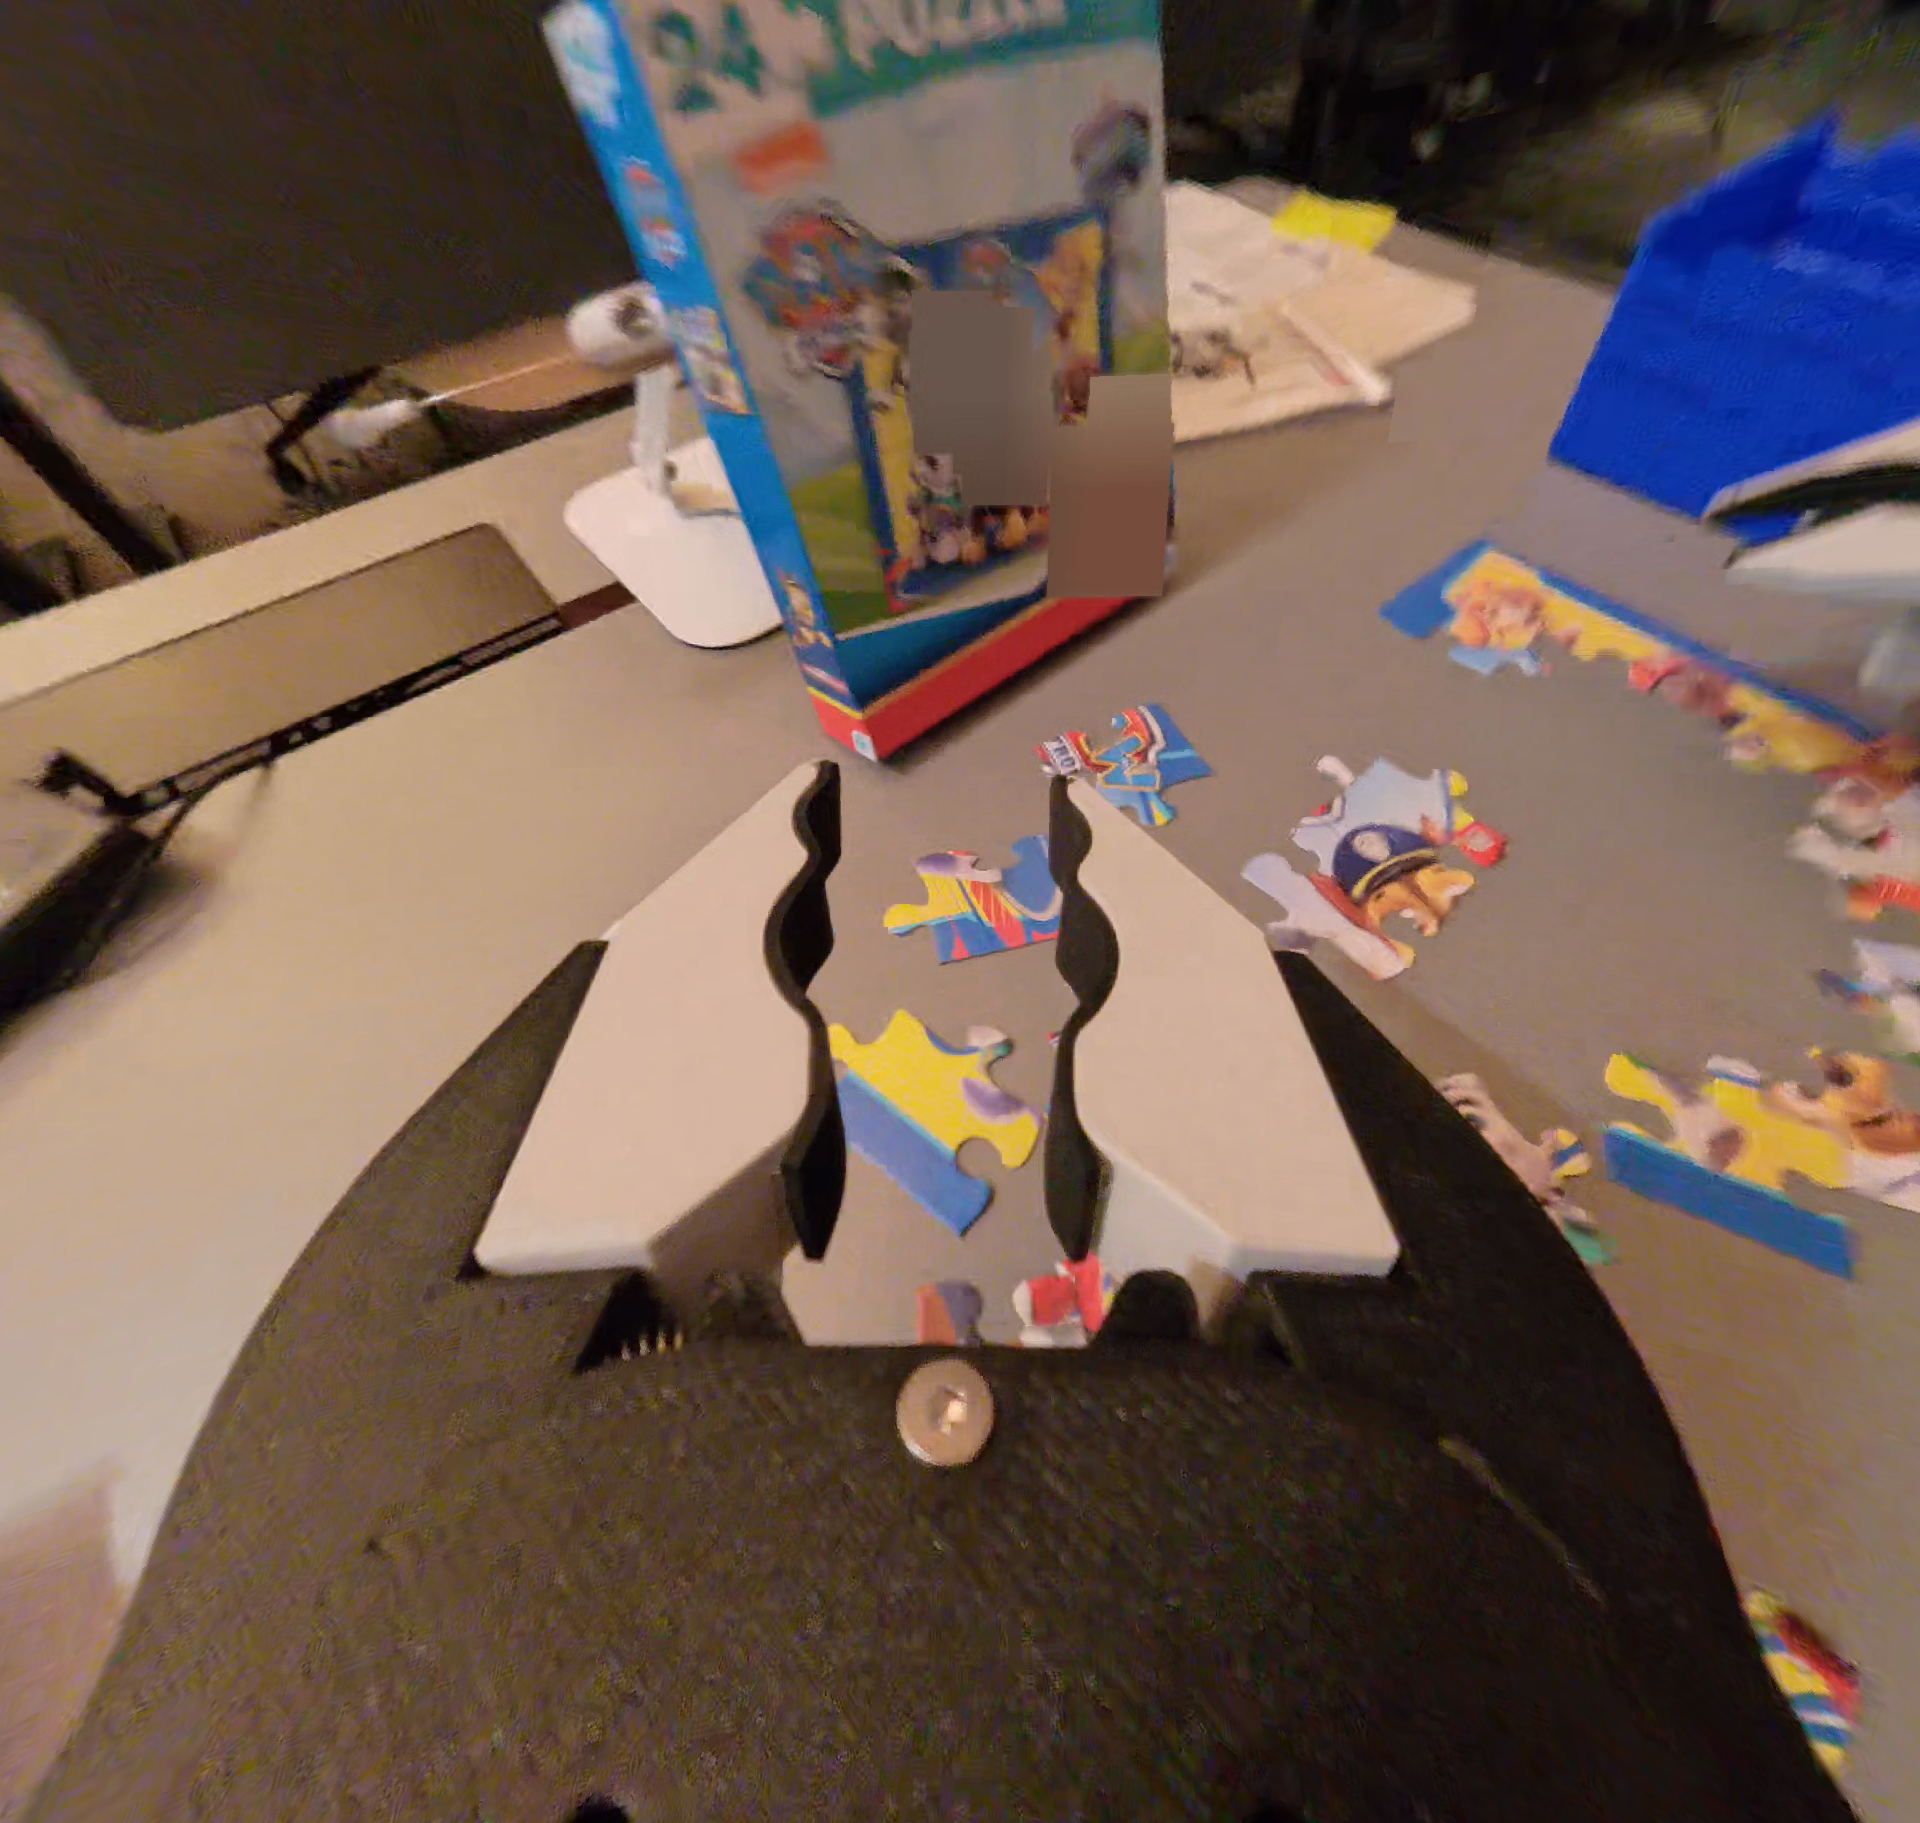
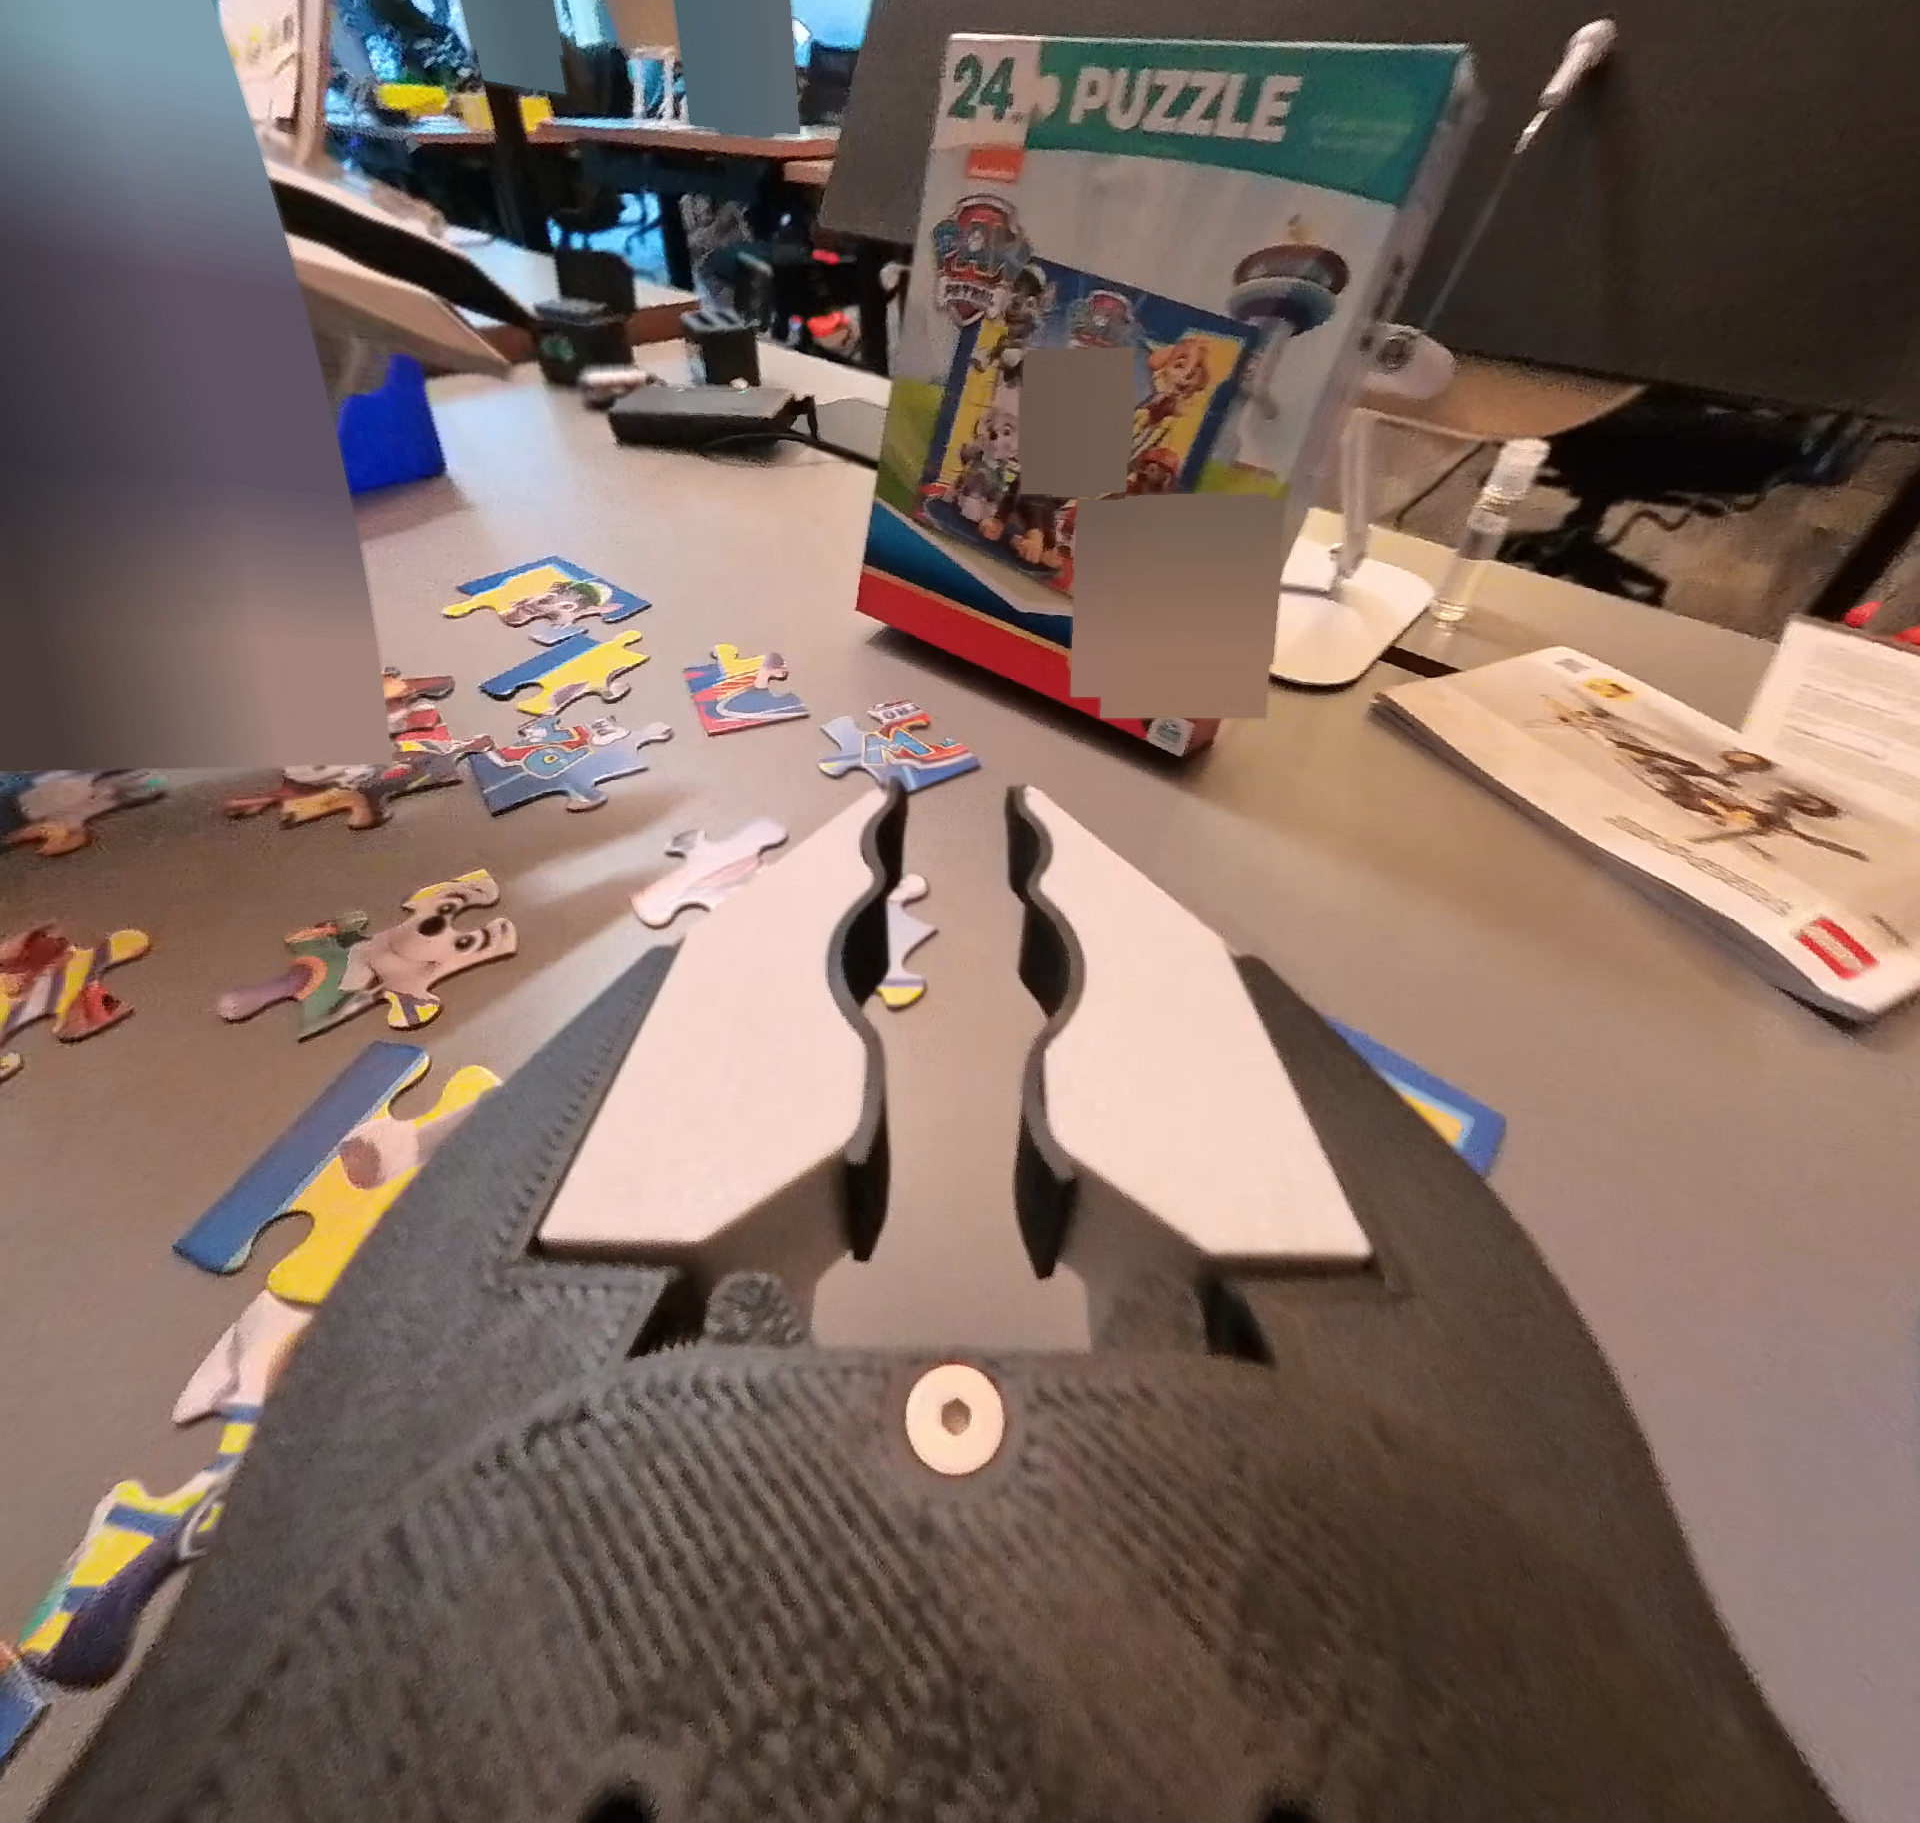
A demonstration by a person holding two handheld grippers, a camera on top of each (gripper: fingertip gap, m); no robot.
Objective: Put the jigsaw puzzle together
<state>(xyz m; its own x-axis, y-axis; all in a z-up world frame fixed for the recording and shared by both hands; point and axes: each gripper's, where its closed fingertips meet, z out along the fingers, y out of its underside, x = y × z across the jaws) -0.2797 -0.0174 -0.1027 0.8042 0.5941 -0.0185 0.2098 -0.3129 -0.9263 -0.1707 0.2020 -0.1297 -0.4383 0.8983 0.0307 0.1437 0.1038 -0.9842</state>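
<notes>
Puzzle pieces (image 2: 566,765) lie on the grey table (image 2: 1299,942). A puzzle box (image 2: 1174,339) stands near the back edge. Both the left gripper (image 1: 940,786) and the right gripper (image 2: 956,802) are spread apart, holding nothing.

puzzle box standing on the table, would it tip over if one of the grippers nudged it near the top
Probably: the puzzle box stands upright on a narrow base, tall and thin. It looks like light cardboard, so it would likely slide or topple easily on the smooth table.

Lighting is subdued indoors in the left wrist view, with motion smear across the puzzle box (image 1: 883,319) and far-right pieces. A brighter background is recorded far left in the right wrist view. Soft shadows are cast on the grey table (image 2: 1351,942). Wide-angle bending is noted at all edges.
</notes>
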